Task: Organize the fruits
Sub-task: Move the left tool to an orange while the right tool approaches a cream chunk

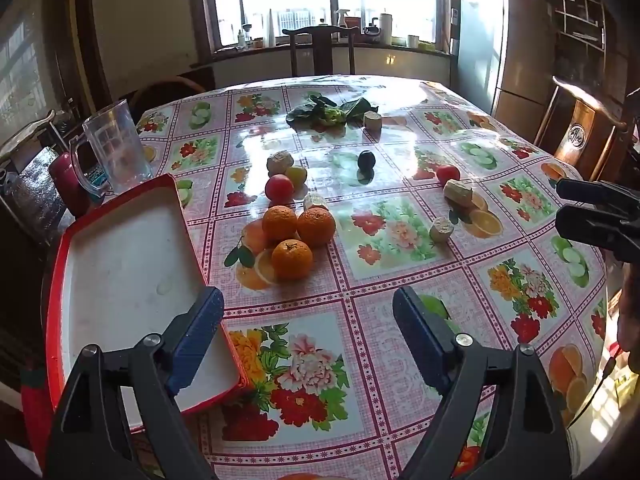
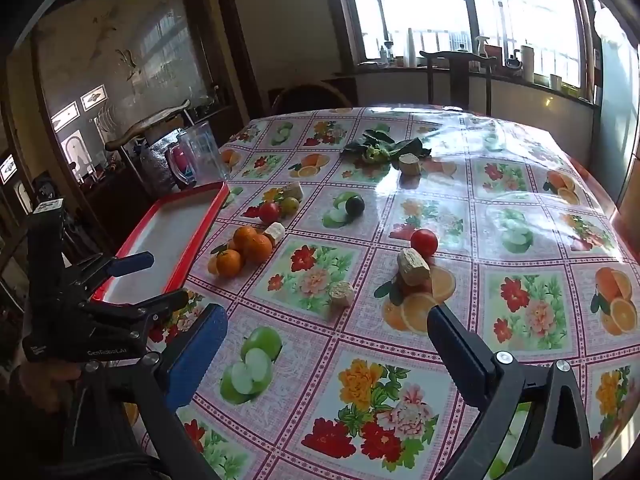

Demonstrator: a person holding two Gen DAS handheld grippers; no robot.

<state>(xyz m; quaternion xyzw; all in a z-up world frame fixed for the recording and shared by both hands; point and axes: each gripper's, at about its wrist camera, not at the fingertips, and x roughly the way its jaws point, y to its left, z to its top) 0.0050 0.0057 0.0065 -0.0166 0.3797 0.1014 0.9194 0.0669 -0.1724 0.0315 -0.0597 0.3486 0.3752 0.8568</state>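
Note:
Three oranges lie clustered on the flowered tablecloth, beside a red-rimmed white tray that holds nothing. A red fruit and a yellow-green fruit lie just behind them. A dark round fruit sits mid-table. Another red fruit lies to the right. My left gripper is open and empty, over the tray's near corner. My right gripper is open and empty above the table's near part.
Several beige cut root pieces lie scattered among the fruit. Leafy greens lie at the far side. A clear plastic pitcher stands behind the tray. Wooden chairs surround the table.

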